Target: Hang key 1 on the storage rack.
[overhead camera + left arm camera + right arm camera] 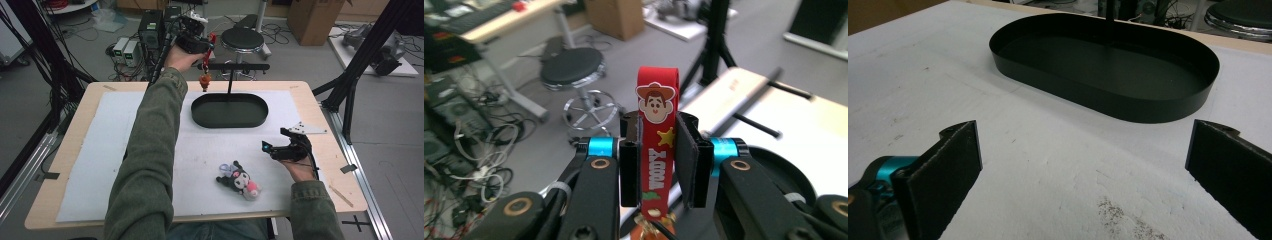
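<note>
My left gripper (209,44) is raised beyond the table's far edge, shut on a red rubber keychain strap (657,145) with a cowboy face printed on it. An orange charm (204,80) dangles from the strap, just left of the black hanger stand's crossbar (240,66). The stand's post rises from the far side of a black oval tray (230,124). My right gripper (276,139) rests low over the white mat at the right, jaws wide apart and holding nothing, facing the tray (1148,107). A black and pink plush toy (240,181) lies on the mat near the front.
A white mat (100,150) covers most of the wooden table (70,150). Behind the table stand a round black stool (242,39), computer boxes and tangled cables on the floor. Black frame struts (360,60) rise at the right.
</note>
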`<control>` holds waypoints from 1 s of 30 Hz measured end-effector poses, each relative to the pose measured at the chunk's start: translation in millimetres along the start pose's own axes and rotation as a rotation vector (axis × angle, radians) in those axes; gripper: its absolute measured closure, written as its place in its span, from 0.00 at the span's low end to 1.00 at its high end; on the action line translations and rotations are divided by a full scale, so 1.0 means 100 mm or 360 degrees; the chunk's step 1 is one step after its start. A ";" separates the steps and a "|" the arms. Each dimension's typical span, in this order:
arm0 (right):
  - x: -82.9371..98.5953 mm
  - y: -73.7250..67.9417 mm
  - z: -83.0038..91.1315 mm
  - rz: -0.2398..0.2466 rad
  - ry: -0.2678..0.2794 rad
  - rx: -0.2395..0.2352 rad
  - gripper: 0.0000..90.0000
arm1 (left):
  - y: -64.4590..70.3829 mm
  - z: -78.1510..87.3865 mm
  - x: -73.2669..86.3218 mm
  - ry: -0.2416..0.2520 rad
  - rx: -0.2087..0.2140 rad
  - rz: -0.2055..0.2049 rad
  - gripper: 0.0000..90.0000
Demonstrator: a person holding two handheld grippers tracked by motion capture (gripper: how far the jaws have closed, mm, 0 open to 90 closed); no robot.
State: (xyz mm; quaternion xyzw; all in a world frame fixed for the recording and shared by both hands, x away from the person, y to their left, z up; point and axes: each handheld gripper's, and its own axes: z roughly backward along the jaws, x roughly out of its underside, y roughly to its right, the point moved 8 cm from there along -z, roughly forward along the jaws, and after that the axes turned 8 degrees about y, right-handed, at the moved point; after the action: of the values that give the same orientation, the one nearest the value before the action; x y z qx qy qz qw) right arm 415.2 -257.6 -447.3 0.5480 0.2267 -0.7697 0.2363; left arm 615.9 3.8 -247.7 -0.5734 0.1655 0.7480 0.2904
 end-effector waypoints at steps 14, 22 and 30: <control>0.00 -0.01 0.00 0.0007 -0.0003 0.0001 0.00 | -0.19 0.18 0.21 -0.0032 0.0106 0.0302 0.02; 0.01 -0.01 0.00 0.0004 -0.0017 0.0000 0.00 | -0.21 0.35 0.31 -0.0050 0.0139 0.0291 0.02; 0.01 -0.01 0.00 0.0018 -0.0013 -0.0002 0.00 | -0.24 0.50 0.43 -0.0063 0.0114 0.0259 0.02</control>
State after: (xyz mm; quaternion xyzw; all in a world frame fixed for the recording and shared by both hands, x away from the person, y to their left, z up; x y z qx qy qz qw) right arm 414.5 -256.9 -448.2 0.5459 0.2231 -0.7706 0.2418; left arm 585.4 61.6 -272.4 -0.5325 0.2325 0.7738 0.2522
